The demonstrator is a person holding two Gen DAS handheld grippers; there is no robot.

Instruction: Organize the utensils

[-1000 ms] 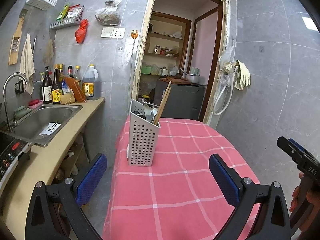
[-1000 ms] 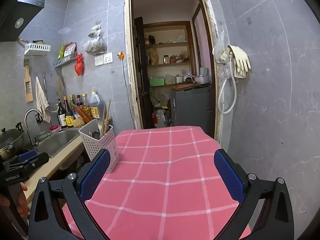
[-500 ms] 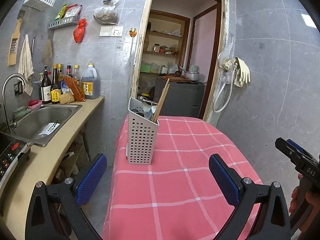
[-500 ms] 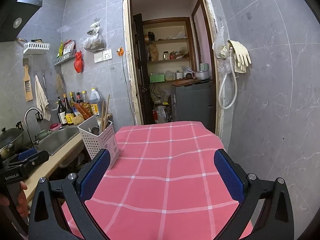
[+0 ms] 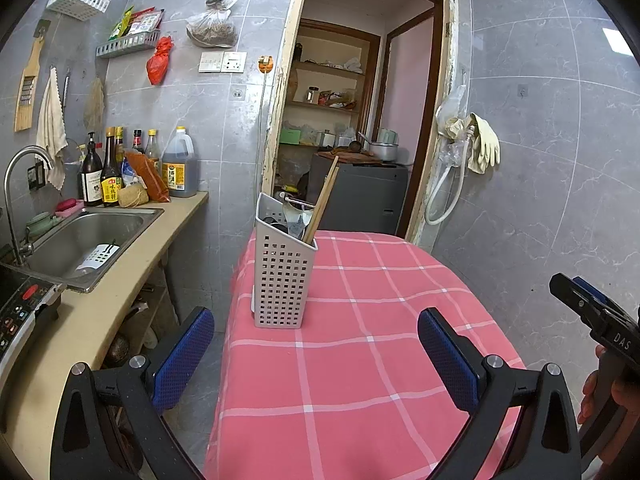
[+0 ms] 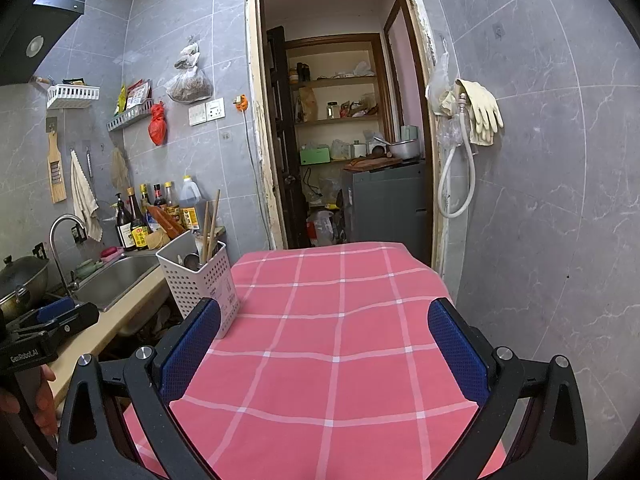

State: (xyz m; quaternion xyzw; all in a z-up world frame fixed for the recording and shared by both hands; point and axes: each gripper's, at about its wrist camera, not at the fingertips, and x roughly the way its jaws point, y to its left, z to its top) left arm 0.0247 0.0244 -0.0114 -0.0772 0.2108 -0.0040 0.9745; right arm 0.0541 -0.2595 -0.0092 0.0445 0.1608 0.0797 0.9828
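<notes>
A white perforated utensil holder (image 5: 283, 276) stands upright on the left side of the pink checked tablecloth (image 5: 360, 340). It holds wooden chopsticks (image 5: 323, 200) and metal utensils (image 5: 297, 216). It also shows in the right wrist view (image 6: 198, 280) with the chopsticks (image 6: 210, 226). My left gripper (image 5: 316, 356) is open and empty, held above the table's near edge, short of the holder. My right gripper (image 6: 324, 348) is open and empty above the cloth (image 6: 332, 320), with the holder beside its left finger. Each gripper shows at the other view's edge.
A counter (image 5: 132, 264) with a steel sink (image 5: 80, 240), tap and sauce bottles (image 5: 108, 176) runs along the left. A wok (image 6: 20, 284) sits at the far left. An open doorway (image 5: 352, 120) to a pantry lies behind the table. Tiled wall with gloves (image 5: 484, 144) is to the right.
Both grippers have drawn back and risen slightly, so the table and holder sit a little lower and farther in view. Both stay open and empty.
</notes>
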